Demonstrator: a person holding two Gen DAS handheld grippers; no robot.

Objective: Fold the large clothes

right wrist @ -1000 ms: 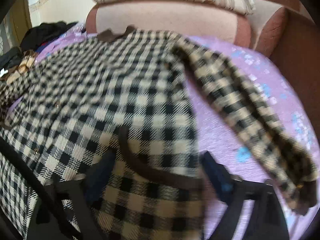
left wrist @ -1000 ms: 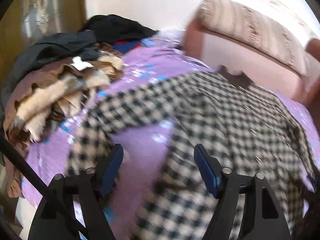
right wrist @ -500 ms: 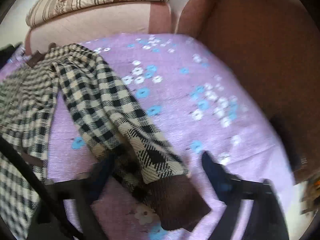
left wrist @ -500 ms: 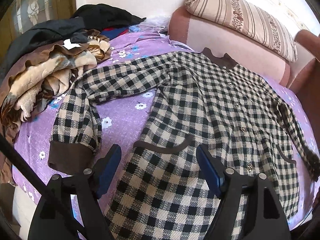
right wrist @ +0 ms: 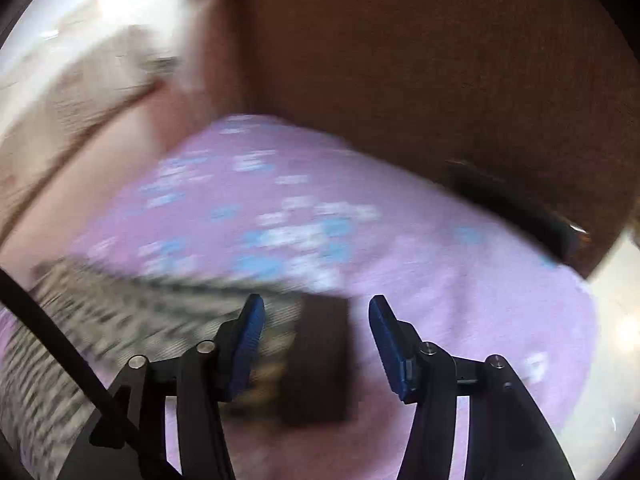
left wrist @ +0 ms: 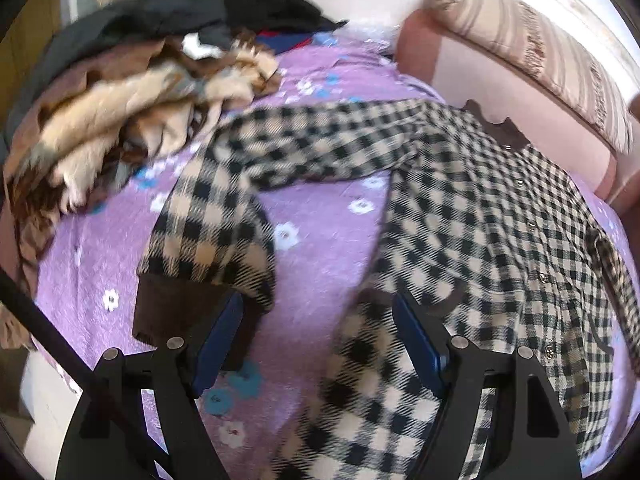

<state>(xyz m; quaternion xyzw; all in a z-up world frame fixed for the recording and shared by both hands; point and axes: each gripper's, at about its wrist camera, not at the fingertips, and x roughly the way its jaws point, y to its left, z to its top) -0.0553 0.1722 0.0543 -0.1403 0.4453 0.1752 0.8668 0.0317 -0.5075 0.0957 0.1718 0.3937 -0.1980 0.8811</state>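
Blue-padded fingers of the left gripper [left wrist: 318, 340] stand wide apart, holding nothing, the left pad just over the brown cuff [left wrist: 172, 312] of a checked shirt [left wrist: 472, 216] spread flat on the purple flowered bed [left wrist: 320, 248]. Crumpled clothes [left wrist: 120, 100] lie far left, a striped cushion [left wrist: 532, 52] far right. The right gripper [right wrist: 316, 340] also gapes, its other brown cuff [right wrist: 320, 356] between the fingers, ungripped; this view is blurred.

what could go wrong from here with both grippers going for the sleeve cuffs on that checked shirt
1. The open left gripper straddles bare purple floral bedsheet; the black-and-cream checked shirt's left brown cuff lies beside one finger, so closing may pinch sheet instead.
2. The open right gripper view is motion-blurred; it may miss the right brown cuff.
3. The tan and brown clothes pile lies near the sleeve and could snag.
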